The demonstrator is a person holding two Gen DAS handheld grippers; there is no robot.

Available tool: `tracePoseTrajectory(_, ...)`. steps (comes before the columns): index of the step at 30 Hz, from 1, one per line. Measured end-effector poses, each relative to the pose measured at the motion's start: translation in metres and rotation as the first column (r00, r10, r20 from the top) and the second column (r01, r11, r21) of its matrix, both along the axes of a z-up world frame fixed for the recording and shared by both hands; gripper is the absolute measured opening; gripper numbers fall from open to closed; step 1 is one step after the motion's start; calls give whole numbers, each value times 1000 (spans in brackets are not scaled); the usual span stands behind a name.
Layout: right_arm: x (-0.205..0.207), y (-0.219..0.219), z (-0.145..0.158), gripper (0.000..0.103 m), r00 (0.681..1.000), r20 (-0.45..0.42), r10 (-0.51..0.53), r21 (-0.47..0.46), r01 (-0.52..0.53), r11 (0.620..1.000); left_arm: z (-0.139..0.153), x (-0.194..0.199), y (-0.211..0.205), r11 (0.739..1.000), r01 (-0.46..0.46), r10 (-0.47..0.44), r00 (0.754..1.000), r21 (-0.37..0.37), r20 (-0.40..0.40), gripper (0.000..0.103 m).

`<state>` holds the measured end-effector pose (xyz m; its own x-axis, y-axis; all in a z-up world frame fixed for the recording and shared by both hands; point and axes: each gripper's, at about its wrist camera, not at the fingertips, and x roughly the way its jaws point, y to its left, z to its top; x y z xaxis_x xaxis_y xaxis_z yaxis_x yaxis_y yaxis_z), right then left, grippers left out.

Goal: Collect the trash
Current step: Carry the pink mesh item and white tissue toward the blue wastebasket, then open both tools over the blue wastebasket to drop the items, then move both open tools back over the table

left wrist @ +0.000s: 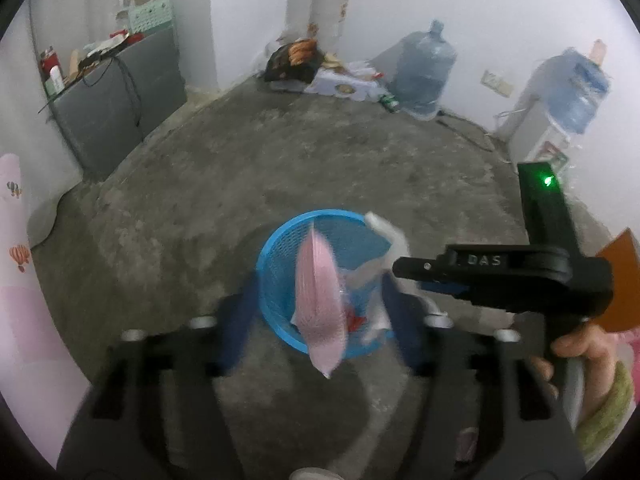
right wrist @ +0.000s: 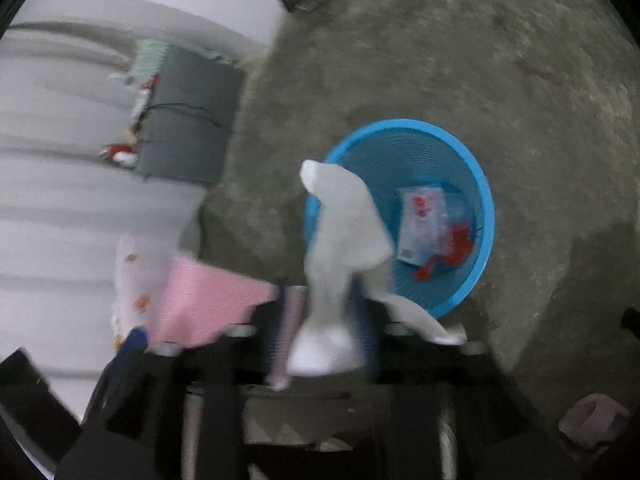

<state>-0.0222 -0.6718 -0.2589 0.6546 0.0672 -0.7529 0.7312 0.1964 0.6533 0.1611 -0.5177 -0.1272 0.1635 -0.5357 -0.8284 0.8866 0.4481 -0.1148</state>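
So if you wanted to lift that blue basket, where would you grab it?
Probably by the rim of the blue basket, from above. It stands upright on the floor with its mouth open upward, so one finger could slip inside the mesh wall and one outside. The near rim is hidden by falling trash.

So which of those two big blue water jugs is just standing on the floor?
The bare blue water jug against the back wall; the other blue jug, wrapped in plastic, sits atop a white dispenser.

Both tools angle downward, left tool (left wrist: 320, 320) and right tool (right wrist: 324, 320) with jaws parted.
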Motion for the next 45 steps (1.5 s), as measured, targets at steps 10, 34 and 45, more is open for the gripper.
tracePoseTrajectory(10,-14,19,6,48,999,-20,-44,-66,42,997,32,-4,31,998,-19,24,995,-55,94,76)
tracePoseTrajectory(34,15,293,251,96,979,-35,203,-724,-165,669,163,-36,429,871,-350,417,898,-346,142,91)
tracePoseTrajectory(45,59,369,262,96,861,104,498,-596,-347,724,152,-48,582,718,-590,670,730,-369,136,91)
